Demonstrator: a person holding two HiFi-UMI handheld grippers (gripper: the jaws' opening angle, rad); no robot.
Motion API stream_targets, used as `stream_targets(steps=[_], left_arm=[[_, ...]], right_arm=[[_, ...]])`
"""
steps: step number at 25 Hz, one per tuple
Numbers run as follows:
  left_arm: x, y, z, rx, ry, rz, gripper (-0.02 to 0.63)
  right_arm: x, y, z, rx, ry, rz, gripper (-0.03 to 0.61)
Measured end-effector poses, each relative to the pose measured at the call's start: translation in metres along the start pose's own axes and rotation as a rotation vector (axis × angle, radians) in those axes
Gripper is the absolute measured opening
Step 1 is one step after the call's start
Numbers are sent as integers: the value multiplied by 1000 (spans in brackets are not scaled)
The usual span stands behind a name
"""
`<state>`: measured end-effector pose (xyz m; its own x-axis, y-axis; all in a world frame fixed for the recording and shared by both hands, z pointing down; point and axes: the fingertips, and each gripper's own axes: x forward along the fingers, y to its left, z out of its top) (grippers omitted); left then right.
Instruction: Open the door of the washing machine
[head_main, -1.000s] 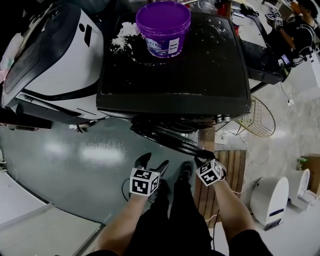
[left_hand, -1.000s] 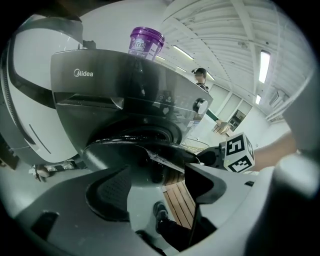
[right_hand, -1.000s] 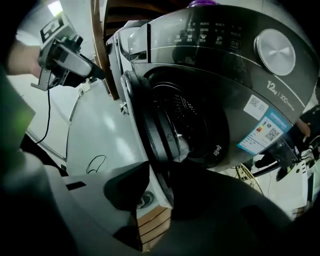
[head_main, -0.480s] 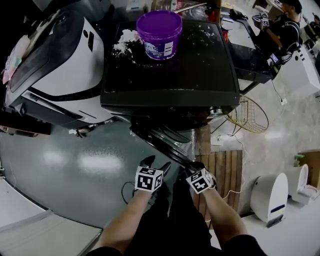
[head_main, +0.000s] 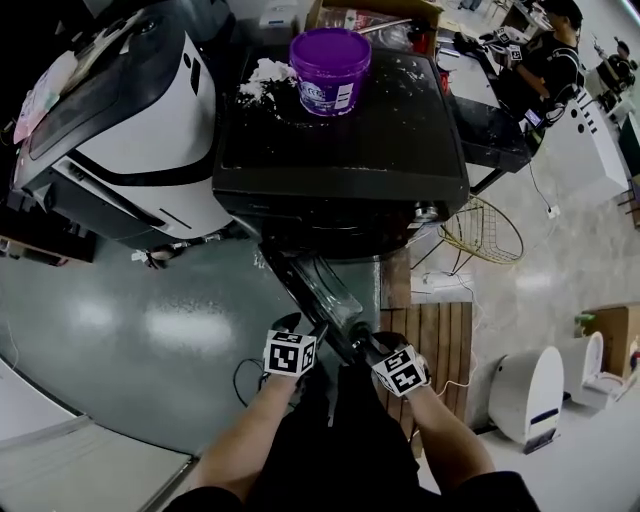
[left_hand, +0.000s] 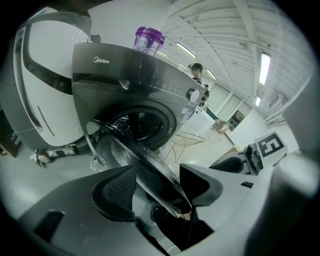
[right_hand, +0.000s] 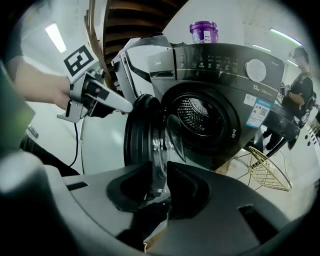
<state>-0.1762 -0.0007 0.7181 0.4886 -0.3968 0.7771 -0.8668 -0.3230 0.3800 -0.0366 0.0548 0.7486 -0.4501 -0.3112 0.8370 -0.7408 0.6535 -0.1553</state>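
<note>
Right tool (right_hand: 157, 174), jaws just closing, pinches open door (right_hand: 142, 130) of Midea washing machine (right_hand: 215, 62).

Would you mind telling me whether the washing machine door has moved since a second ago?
Yes. In the head view the door has swung further open, away from the fixed front of the washing machine.

1. The washing machine (head_main: 340, 150) is a dark grey front-loader with a flat black top. Its front carries a control strip with 1 round dial above a circular drum opening.
2. Its door (head_main: 318, 288) is round, with a thick black rim and a clear, bulging glass centre.
3. The door stands swung well open, hinged at the opening's left edge and jutting out from the machine's front, with the perforated steel drum exposed behind it.
</note>
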Motion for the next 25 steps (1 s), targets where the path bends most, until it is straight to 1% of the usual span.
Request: stream_targets(steps=[3,5,9,12,20,23,25], left_arm=[[-7,9,-18,-13,11,23,272],[-14,18,-29,-27,12,44,250],[-32,37,-45,-94,-2,79,245],[-46,53,-57,-116,-9,110,235],[-76,92,-83,-84,17,176,229],[-84,108,-85,-84,25,204,229],[-86,116,-90,-81,44,225,229]], right_arm=[[-11,9,9,-1,-20,0,98],[-16,15,16,-3,-40,0,94],[-25,26,27,-11,-72,-2,87],[-33,35,31,-5,-92,-6,80],[-59,53,36,19,-115,-11,74],[-64,56,44,25,-140,13,69],[-67,56,51,63,-162,46,66]])
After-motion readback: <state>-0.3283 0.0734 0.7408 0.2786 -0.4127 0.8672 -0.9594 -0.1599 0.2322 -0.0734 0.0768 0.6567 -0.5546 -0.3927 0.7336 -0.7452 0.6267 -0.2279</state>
